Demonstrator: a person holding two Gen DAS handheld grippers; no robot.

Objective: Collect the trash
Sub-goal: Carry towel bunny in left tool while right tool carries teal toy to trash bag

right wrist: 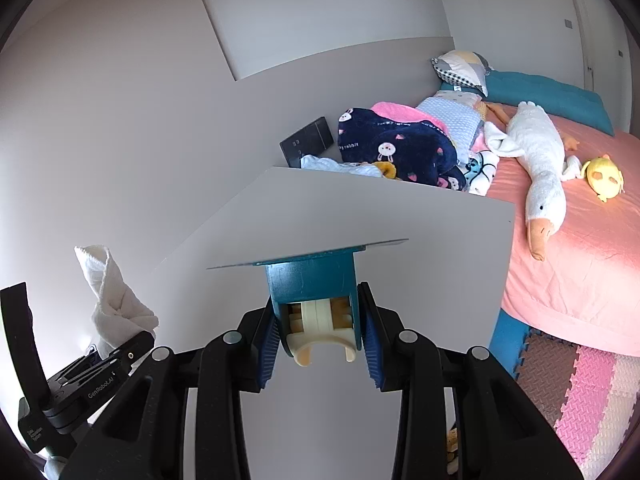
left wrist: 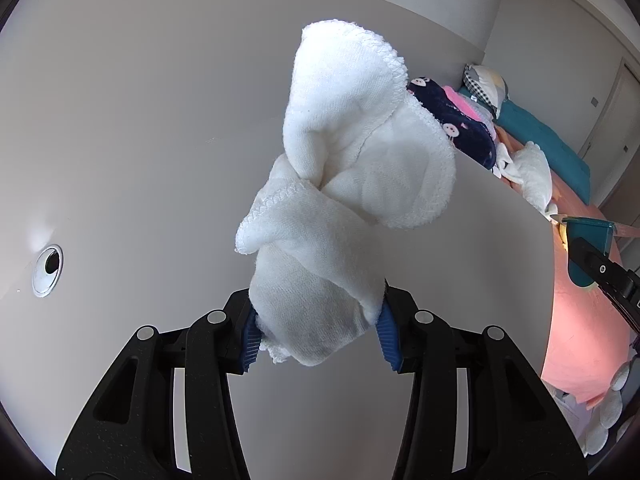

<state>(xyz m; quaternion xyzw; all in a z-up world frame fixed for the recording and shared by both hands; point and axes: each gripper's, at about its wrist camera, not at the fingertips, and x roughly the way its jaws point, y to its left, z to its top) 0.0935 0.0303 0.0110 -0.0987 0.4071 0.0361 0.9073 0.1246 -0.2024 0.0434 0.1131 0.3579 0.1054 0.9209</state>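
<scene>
White cloth [left wrist: 344, 208] clamped in left gripper [left wrist: 318, 332], teal dustpan-like scraper [right wrist: 312, 276] clamped in right gripper [right wrist: 320, 332], both over bench [right wrist: 360, 208]; mid-carry, next needs trash to sweep.

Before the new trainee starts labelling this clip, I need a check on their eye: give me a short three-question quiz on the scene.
1. True or false: the left gripper is shut on a white cloth.
2. What does the right gripper clamp? A) a phone B) a teal scraper tool C) a pillow
3. Fill in: the plush goose lies on the ____ bedsheet.

Key: 1 true; 2 B; 3 pink.
</scene>
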